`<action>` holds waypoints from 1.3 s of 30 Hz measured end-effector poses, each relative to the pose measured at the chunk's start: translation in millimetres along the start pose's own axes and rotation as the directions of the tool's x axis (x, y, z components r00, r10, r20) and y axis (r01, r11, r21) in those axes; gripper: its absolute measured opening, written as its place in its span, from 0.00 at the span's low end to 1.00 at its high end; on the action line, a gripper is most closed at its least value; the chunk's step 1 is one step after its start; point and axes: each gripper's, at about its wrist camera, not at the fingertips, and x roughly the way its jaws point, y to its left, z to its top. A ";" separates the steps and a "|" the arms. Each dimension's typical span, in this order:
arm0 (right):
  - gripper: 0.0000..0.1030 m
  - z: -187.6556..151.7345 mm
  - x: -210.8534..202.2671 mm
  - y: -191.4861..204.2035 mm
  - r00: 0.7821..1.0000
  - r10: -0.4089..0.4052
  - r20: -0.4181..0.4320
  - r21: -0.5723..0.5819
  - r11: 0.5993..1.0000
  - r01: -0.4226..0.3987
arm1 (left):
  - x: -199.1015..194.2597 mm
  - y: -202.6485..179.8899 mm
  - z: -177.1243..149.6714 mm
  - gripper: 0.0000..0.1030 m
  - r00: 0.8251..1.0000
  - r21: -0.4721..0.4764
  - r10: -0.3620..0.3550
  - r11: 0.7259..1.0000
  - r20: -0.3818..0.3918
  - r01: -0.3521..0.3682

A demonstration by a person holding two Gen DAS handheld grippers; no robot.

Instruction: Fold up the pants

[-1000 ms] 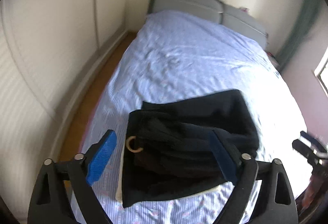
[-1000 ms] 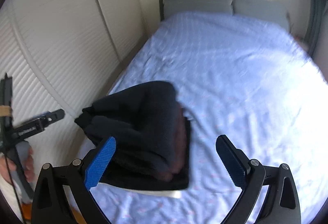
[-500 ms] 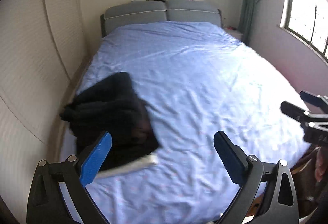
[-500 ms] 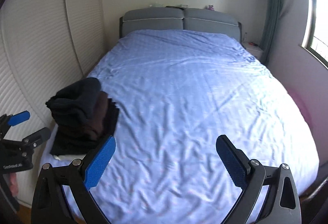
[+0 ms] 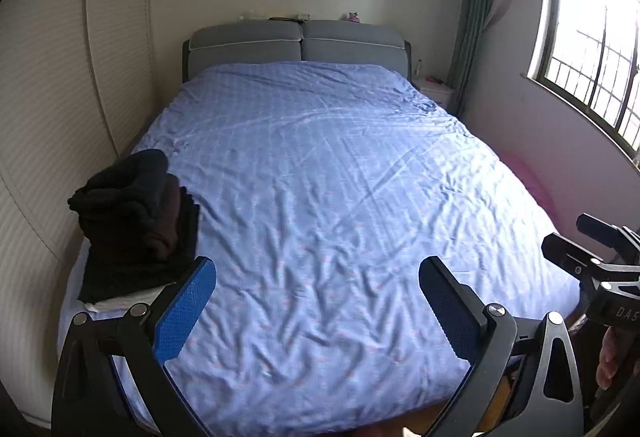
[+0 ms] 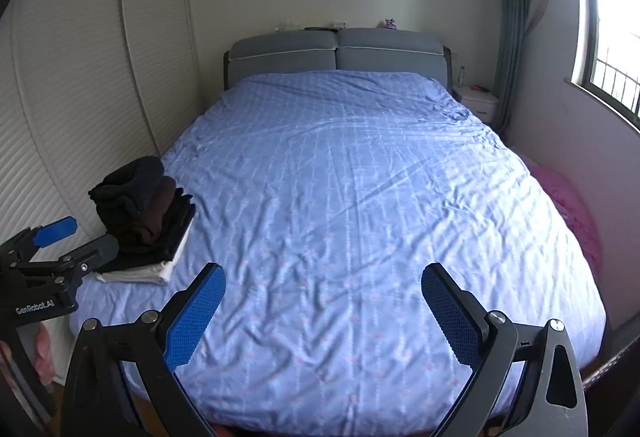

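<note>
Both the left gripper point(image 5: 318, 303) and the right gripper point(image 6: 323, 311) hang over the bed's foot edge, jaws wide apart and empty. The folded pants point(image 6: 138, 211) sit stacked at the bed's point(image 6: 360, 197) near-left corner. They look soft and limp; best pinched at a folded edge.

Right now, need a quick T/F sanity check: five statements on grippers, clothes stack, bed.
1. Both the left gripper and the right gripper are open and hold nothing. True.
2. The stack of folded clothes sits at the bed's near left corner. True.
3. The stack's bottom layer is pink. False: a white piece lies underneath; the layers above are dark.
4. Pants lie spread across the middle of the blue bedspread. False: only wrinkled sheet shows there.
5. The window is on the right wall. True.
</note>
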 end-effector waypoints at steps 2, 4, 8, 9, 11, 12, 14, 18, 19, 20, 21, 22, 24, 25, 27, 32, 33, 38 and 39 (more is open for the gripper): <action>0.96 -4.2 -9.6 -16.2 1.000 0.004 0.006 0.013 1.000 -0.004 | -7.0 -16.7 -0.6 1.00 1.000 0.016 0.000 1.000 0.011 0.000; 0.96 -7.4 -17.3 -27.2 1.000 0.006 0.015 0.025 1.000 -0.006 | -13.0 -29.8 -1.0 1.00 1.000 0.035 0.012 0.999 0.024 -0.013; 0.96 -11.7 -29.8 -42.6 0.999 0.009 0.036 0.031 0.999 -0.010 | -23.2 -49.8 -1.1 1.00 0.998 0.052 0.022 0.998 0.052 -0.025; 0.96 -12.1 -32.5 -45.6 0.999 0.007 0.042 0.030 1.000 -0.008 | -25.4 -53.9 -1.1 1.00 0.998 0.051 0.019 0.998 0.054 -0.021; 0.96 -12.9 -36.1 -51.3 0.999 0.006 0.048 0.031 1.000 -0.007 | -29.0 -62.1 -0.9 1.00 0.998 0.055 0.014 0.998 0.057 -0.017; 0.96 -13.0 -37.9 -53.4 0.999 0.005 0.051 0.031 0.999 -0.007 | -29.6 -64.9 -0.6 1.00 0.998 0.058 0.016 0.998 0.058 -0.020; 0.96 -13.2 -40.7 -56.1 0.999 0.004 0.054 0.033 0.999 -0.006 | -31.7 -70.6 -0.8 1.00 0.998 0.061 0.023 0.998 0.057 -0.027; 0.96 -12.5 -45.7 -60.4 0.998 0.004 0.065 0.035 0.999 -0.007 | -33.7 -75.9 -0.8 1.00 0.998 0.063 0.006 0.998 0.061 -0.010; 0.96 -12.3 -46.3 -61.3 0.998 0.003 0.067 0.035 0.999 -0.005 | -34.0 -77.5 -0.4 1.00 0.998 0.065 0.006 0.998 0.063 -0.010; 0.96 -12.4 -46.5 -61.6 0.998 0.003 0.068 0.035 0.999 -0.006 | -34.3 -78.6 -0.7 1.00 0.998 0.065 0.008 0.998 0.066 -0.013; 0.96 -12.6 -46.7 -61.7 0.998 0.003 0.069 0.035 0.999 -0.006 | -35.0 -79.5 -0.1 1.00 0.997 0.066 0.010 0.998 0.071 -0.015; 0.96 -12.9 -46.9 -61.6 0.998 0.002 0.069 0.036 0.999 -0.005 | -35.4 -80.1 -0.1 1.00 0.997 0.067 0.010 0.998 0.073 -0.015; 0.96 -12.9 -46.5 -61.2 0.998 0.006 0.068 0.038 0.999 -0.009 | -37.5 -80.6 -0.4 1.00 0.996 0.060 0.012 0.998 0.083 -0.017; 0.96 -12.6 -46.0 -61.1 0.998 0.008 0.066 0.038 0.999 -0.010 | -38.3 -80.5 -0.9 1.00 0.996 0.056 0.012 0.998 0.086 -0.017; 0.96 -12.5 -45.6 -60.3 0.998 0.007 0.066 0.038 0.999 -0.010 | -39.0 -78.8 -1.4 1.00 0.996 0.041 0.015 0.999 0.090 -0.018; 0.96 -12.1 -43.7 -58.4 0.998 0.010 0.064 0.035 0.999 -0.012 | -38.5 -73.9 -3.2 1.00 0.996 0.018 0.030 0.999 0.084 -0.031; 0.96 -11.6 -43.4 -58.2 0.998 0.010 0.063 0.033 0.999 -0.012 | -38.1 -73.2 -3.1 1.00 0.996 0.018 0.029 0.999 0.084 -0.031; 0.96 -9.3 -42.3 -58.1 0.998 0.015 0.066 0.026 1.000 -0.017 | -36.6 -70.9 -2.7 1.00 0.997 0.012 0.032 0.999 0.077 -0.033; 0.96 -9.1 -41.9 -58.0 0.998 0.016 0.065 0.025 1.000 -0.018 | -36.7 -70.9 -2.5 1.00 0.996 0.011 0.034 0.999 0.077 -0.035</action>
